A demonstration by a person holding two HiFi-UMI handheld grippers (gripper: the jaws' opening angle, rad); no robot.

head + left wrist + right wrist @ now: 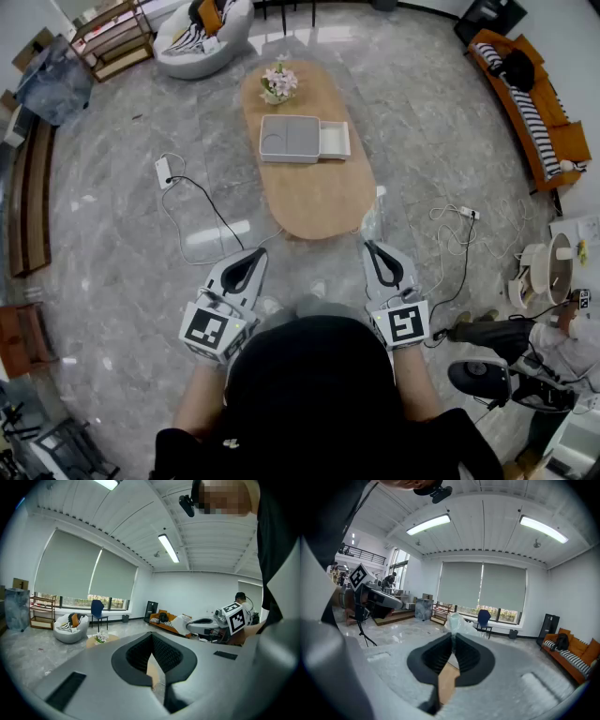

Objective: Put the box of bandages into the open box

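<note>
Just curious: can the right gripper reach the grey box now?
Probably not yet: the right gripper is at the table's near end, the grey box farther along it. Nothing stands between.

Flowers (279,82) stand on the oval table (319,199), an orange sofa (565,139) well apart.

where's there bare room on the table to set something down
The near half of the table is bare wood, from the grey box to the rounded near edge. Thin strips run left of the box and right of its open drawer. The far end is crowded: the flowers sit behind the box.
</note>
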